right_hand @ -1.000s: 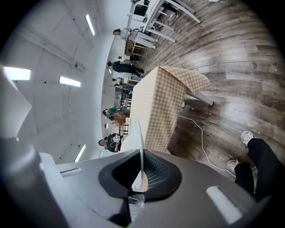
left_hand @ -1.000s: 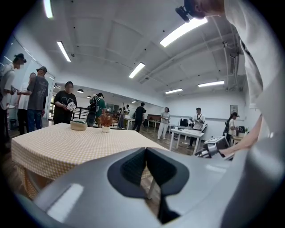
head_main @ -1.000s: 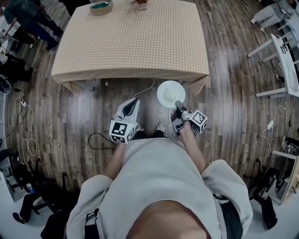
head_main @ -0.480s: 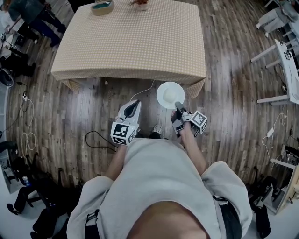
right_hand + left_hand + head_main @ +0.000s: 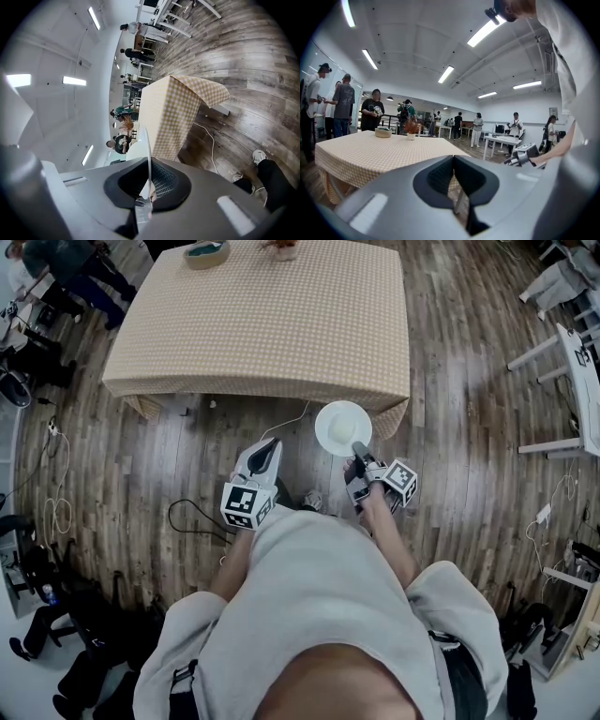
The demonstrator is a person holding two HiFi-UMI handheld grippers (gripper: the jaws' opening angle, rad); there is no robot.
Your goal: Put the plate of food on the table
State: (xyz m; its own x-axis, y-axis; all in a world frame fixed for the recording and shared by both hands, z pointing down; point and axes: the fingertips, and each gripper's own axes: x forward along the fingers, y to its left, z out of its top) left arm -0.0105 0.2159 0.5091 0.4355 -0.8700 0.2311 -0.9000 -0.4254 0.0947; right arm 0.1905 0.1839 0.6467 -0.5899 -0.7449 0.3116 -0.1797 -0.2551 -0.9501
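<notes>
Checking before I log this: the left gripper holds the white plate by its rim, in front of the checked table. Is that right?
No: the right gripper holds the white plate by its rim, in front of the checked table. The right gripper view shows the rim clamped between its jaws; the left gripper holds nothing.

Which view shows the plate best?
The head view: the whole round plate shows from above, held at its near rim by the right tool, just short of the table. The right gripper view shows only its thin edge between the jaws. In the left gripper view I cannot make it out.
</notes>
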